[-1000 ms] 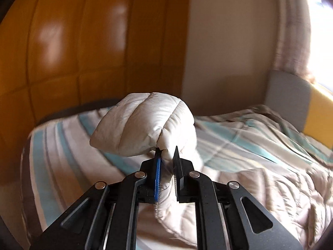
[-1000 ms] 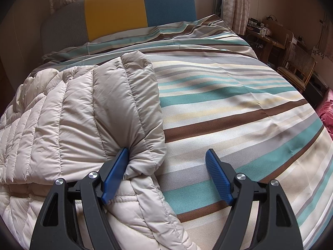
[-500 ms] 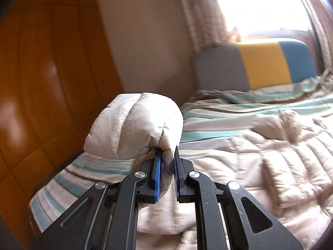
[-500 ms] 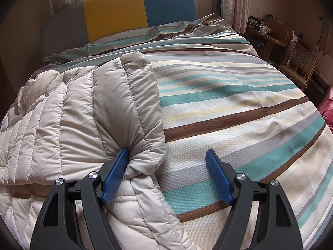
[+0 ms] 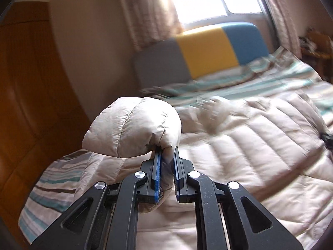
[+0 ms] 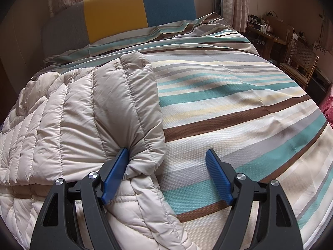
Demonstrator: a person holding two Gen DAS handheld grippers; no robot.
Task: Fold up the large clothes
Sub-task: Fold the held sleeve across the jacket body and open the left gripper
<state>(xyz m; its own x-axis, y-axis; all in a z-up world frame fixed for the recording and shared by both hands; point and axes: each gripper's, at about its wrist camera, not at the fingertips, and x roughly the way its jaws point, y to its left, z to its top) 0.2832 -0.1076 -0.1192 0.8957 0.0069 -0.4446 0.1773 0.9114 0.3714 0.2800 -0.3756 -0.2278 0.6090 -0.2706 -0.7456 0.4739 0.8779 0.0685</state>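
Observation:
A large beige quilted down jacket [image 6: 68, 112] lies spread on a striped bed [image 6: 239, 104]. My left gripper [image 5: 166, 154] is shut on the jacket's sleeve end [image 5: 133, 127], which bulges up and to the left above the blue pads, held over the jacket body [image 5: 249, 145]. In the right wrist view my right gripper [image 6: 166, 160] stands open low over the bed. Its left blue finger [image 6: 116, 173] presses into a folded edge of the jacket, while its right finger [image 6: 216, 175] hangs over bare striped sheet. Nothing is clamped between them.
A headboard [image 6: 133, 14] in grey, yellow and blue stands at the far end below a curtained window. A wooden wardrobe [image 5: 31, 104] flanks the bed on the left. A wooden desk and a cane chair [image 6: 299, 60] stand to the right of the bed.
The left gripper has swung round with the sleeve end from facing the wardrobe toward the headboard and the jacket body, rolling as it went. The right gripper has kept still.

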